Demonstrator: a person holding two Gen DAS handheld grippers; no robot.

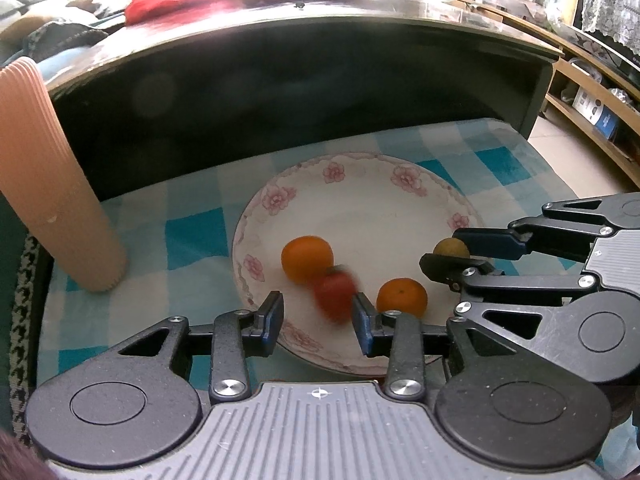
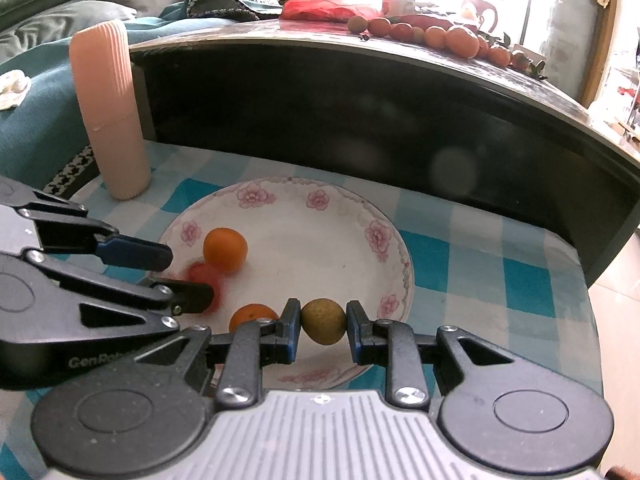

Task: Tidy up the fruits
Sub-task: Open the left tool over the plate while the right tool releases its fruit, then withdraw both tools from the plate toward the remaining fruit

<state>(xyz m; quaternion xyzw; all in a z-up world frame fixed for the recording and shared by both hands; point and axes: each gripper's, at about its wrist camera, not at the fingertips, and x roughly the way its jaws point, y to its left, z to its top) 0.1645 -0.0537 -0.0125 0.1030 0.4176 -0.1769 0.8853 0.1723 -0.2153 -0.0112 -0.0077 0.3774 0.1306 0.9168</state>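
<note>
Right gripper (image 2: 323, 322) is clamped on a small round yellow-green fruit (image 2: 323, 321), jaws narrowed to its width and pads touching both sides; I'm holding it over the near rim of the white floral-edged ceramic plate (image 2: 320, 240), so the drop spot is straight below and slightly ahead. The fruit is near-spherical, with no real long axis to align. Left gripper (image 1: 317, 312) is wide open and holds nothing; a blurred red round fruit (image 1: 335, 295) sits just ahead of its fingertips on the plate, touching or nearly touching a bigger orange mandarin (image 1: 307, 258). A second, smaller mandarin (image 1: 402, 296) lies on the plate's near edge, between the two grippers, so I judge the right one should release clear of it. The plate rests on a blue-and-white checked cloth (image 2: 500, 272). A ribbed pink cylinder (image 2: 110, 112) stands left of the plate, a dark glass-topped table (image 2: 360, 112) behind it carrying a row of more fruit (image 2: 436, 36).
</note>
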